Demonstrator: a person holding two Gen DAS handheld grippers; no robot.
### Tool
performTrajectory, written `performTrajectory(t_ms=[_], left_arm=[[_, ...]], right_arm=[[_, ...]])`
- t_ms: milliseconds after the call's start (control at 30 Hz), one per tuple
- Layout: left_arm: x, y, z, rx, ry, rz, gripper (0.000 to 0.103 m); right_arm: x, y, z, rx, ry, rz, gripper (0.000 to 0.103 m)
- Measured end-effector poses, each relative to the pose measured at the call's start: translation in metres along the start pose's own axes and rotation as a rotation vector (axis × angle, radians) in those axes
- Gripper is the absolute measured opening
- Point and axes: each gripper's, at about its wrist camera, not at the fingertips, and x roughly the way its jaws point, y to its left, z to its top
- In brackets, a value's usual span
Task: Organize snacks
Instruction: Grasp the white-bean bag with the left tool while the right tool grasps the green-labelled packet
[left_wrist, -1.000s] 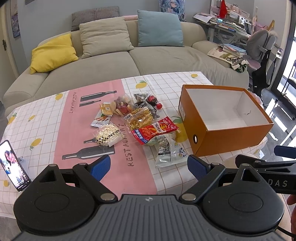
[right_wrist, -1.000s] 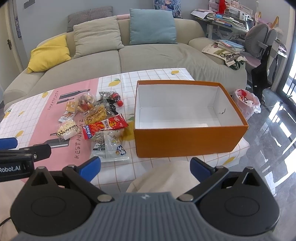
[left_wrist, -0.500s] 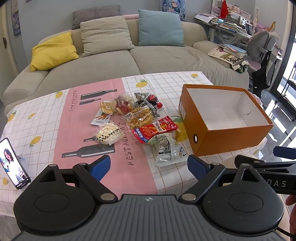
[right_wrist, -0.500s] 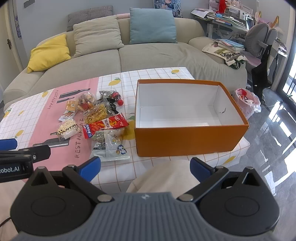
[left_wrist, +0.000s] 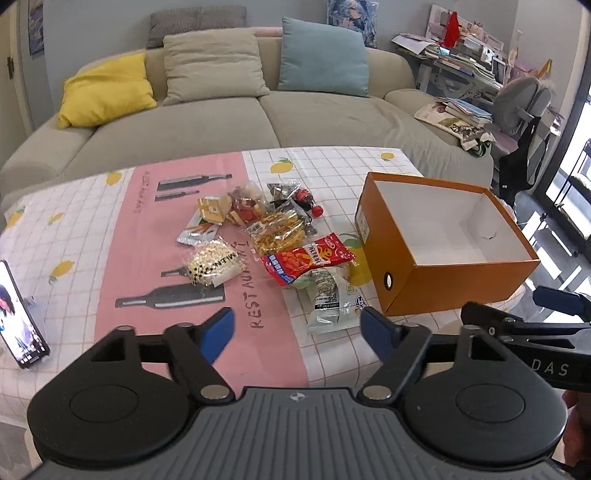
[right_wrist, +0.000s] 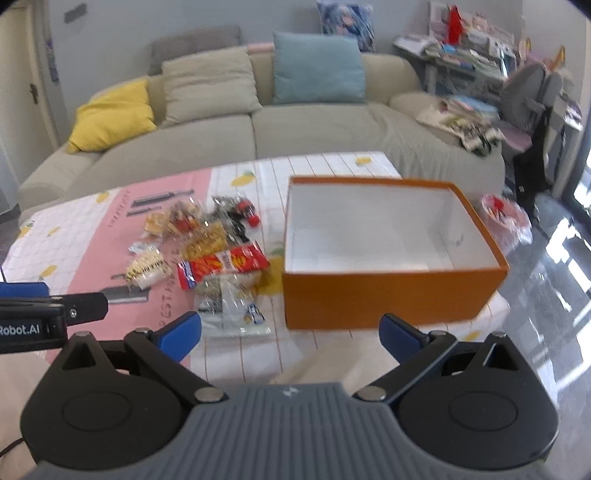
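We hold the left gripper (left_wrist: 297, 328) low over the near edge of the table (left_wrist: 74, 229), its blue pads (left_wrist: 218, 332) apart and closing, with nothing between them. Beside it we hold the right gripper (right_wrist: 290, 334), its 2 pads wide apart and bare as well; its picture is blurred. Just past the left gripper's right pad lies a clear packet (left_wrist: 330, 299) on the checked cloth, and touching its far end is a red bag (left_wrist: 308, 258) of snacks. Left of that sits a small bag of pale puffed bits (left_wrist: 212, 262) on the pink strip of the cloth. Behind the red bag we see a bag of yellow sticks (left_wrist: 277, 230), then a loose heap of small sweets and wrappers (left_wrist: 243, 206), all close together. Right of the heap, near the red bag, stands an open orange box (right_wrist: 388, 299), white inside. A phone (left_wrist: 18, 317) leans upright at the table's left edge. Beyond the table stretches a beige sofa (left_wrist: 184, 140) with 4 cushions.
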Motion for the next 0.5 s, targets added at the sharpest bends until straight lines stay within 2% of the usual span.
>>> performTrajectory(t_ms=[67,133,167,233,267,333,433,500], left_arm=[[0.006,0.006,0.000,-0.028,0.022,-0.032,0.078],[0.013,0.009,0.001,-0.037,0.034,-0.058,0.070],[0.016,0.010,0.001,-0.045,0.037,-0.060,0.070],[0.023,0.014,0.002,-0.048,0.035,-0.063,0.070],[0.028,0.015,0.003,-0.049,0.038,-0.060,0.070],[0.038,0.020,0.006,-0.057,0.055,-0.058,0.071],[0.056,0.030,0.009,-0.092,0.105,-0.058,0.080],[0.068,0.038,0.011,-0.109,0.137,-0.046,0.081]], right_arm=[[0.004,0.003,0.000,-0.023,-0.030,0.016,0.099],[0.013,0.009,0.003,-0.052,-0.031,0.034,0.086],[0.018,0.012,0.004,-0.066,-0.023,0.044,0.083],[0.031,0.016,0.006,-0.082,0.002,0.061,0.068],[0.038,0.018,0.007,-0.083,0.015,0.073,0.066],[0.054,0.022,0.009,-0.079,0.051,0.101,0.064],[0.076,0.028,0.010,-0.071,0.097,0.134,0.064],[0.090,0.032,0.011,-0.071,0.123,0.142,0.064]])
